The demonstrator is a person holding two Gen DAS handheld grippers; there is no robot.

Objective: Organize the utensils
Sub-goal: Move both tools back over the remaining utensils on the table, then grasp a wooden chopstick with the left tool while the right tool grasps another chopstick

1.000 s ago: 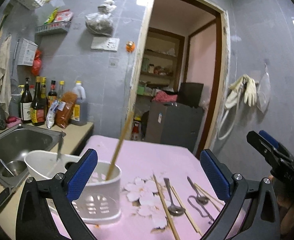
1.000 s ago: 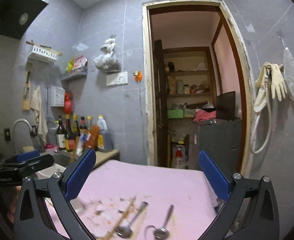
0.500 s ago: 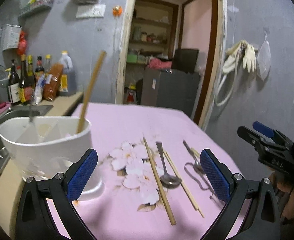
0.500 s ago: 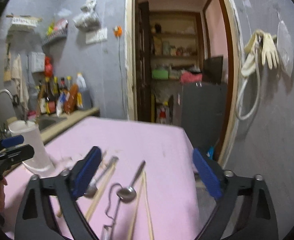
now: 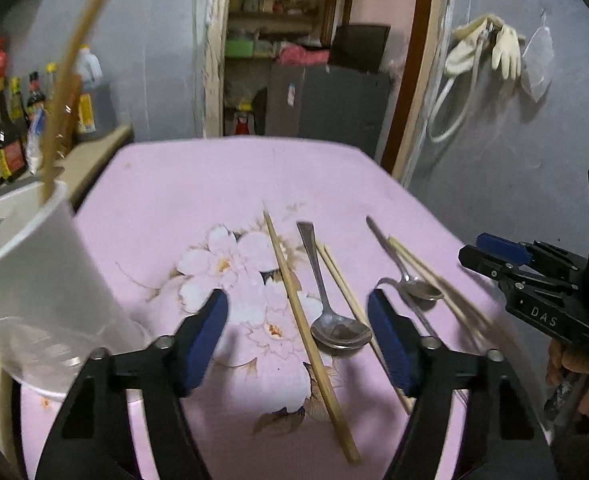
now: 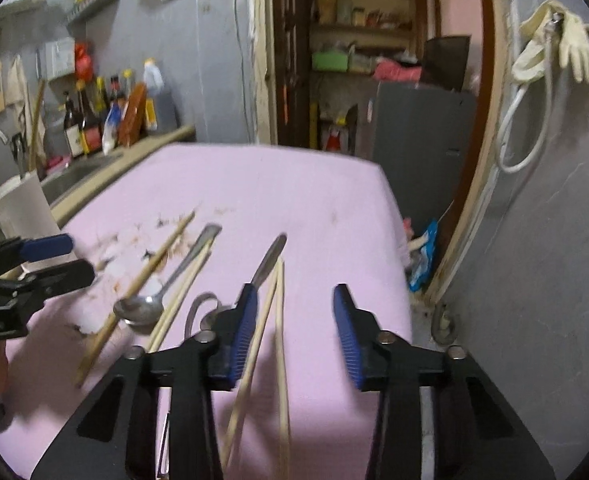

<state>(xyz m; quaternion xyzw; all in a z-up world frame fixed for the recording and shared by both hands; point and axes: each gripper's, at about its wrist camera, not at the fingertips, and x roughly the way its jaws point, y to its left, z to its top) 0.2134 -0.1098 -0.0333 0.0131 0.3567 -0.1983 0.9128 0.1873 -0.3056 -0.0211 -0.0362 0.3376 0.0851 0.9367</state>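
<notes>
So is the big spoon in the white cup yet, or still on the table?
Still on the table. The big spoon lies flat on the pink tablecloth, between two chopsticks, apart from the white cup.

Holder [image 5: 34, 264]: table's [image 5: 198, 184] left edge, one chopstick [image 5: 70, 72] standing in it.
Long chopstick [image 5: 306, 332]: left of spoon [image 5: 326, 300].
Second spoon [image 5: 406, 272]: right, beside chopstick pair [image 6: 270, 344].
Bottles [image 5: 2, 140]: counter behind holder.

Black claw [image 5: 298, 340], blue pads (lettering seemingly "DAS")
</notes>
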